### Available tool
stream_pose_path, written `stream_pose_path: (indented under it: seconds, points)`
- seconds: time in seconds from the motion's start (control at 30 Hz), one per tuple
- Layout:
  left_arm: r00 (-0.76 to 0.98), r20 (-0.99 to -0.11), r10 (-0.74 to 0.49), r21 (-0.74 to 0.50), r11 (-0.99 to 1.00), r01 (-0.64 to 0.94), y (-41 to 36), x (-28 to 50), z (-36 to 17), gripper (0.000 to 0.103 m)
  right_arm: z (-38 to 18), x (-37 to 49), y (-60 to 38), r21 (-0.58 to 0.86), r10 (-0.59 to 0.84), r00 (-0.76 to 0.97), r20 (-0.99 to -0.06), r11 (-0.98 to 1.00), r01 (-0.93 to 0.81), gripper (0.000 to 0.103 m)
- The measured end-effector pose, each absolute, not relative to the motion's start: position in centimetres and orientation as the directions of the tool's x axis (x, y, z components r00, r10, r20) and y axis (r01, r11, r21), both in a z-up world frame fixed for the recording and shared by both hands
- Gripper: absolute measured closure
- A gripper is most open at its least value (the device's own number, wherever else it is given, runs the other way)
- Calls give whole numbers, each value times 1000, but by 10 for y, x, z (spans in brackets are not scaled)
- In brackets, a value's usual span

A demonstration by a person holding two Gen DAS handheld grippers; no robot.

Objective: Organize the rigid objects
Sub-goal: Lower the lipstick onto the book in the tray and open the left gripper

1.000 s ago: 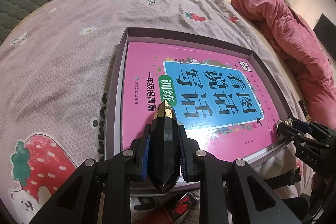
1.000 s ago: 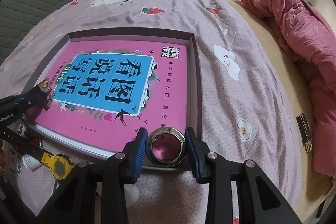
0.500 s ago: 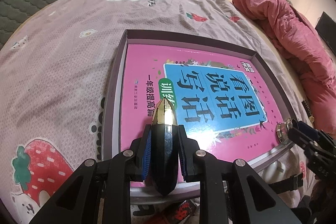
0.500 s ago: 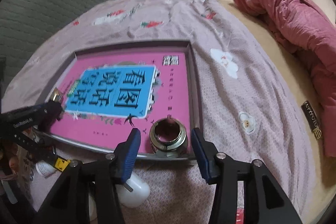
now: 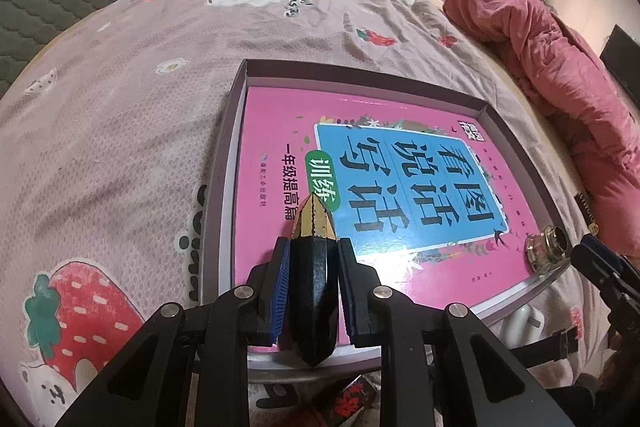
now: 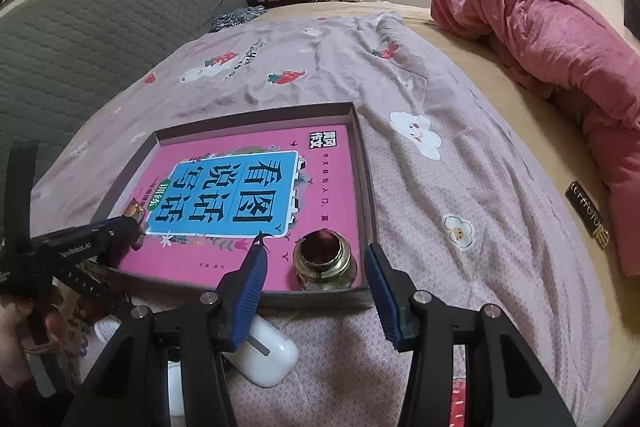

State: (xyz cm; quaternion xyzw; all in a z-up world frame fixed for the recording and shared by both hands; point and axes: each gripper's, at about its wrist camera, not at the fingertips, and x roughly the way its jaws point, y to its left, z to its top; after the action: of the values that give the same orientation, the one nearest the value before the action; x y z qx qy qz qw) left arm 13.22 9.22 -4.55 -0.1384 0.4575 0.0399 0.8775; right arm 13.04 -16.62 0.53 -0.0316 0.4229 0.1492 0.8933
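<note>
Beside the jar (image 6: pixel 323 261), right claw (image 6: pixel 316 281) now apparently clear, unclenched.

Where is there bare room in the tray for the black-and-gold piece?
The pink book fills the tray; its cover is bare except the near right corner, where the small jar stands. The near bedspread holds a white case.

Upright jar (image 6: pixel 324 261) in tray corner (image 6: pixel 366 163)
</note>
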Motion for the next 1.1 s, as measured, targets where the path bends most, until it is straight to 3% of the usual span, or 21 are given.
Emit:
stream_pose_path:
  seconds: [0.2,0.43,0.73,1.1]
  points:
    - [577,-815,-46,-194,961,-198,91,128,-45,78,5,128,-166,69,238,598,-766,954,-292,52]
    - [571,-820,-36,-166,970,-177,84,122,-43,65,3,127,-165,53,224,594,-773,955,-291,52]
    - [582,-808,-91,-215,965,-148,85,106,-34,47,2,125,-167,50,215,602,-769,959,-280,52]
    - [626,-774,-90,-215,968,-127,86,86,-10,45,7,112,-170,56,225,616,-755,958,-281,52]
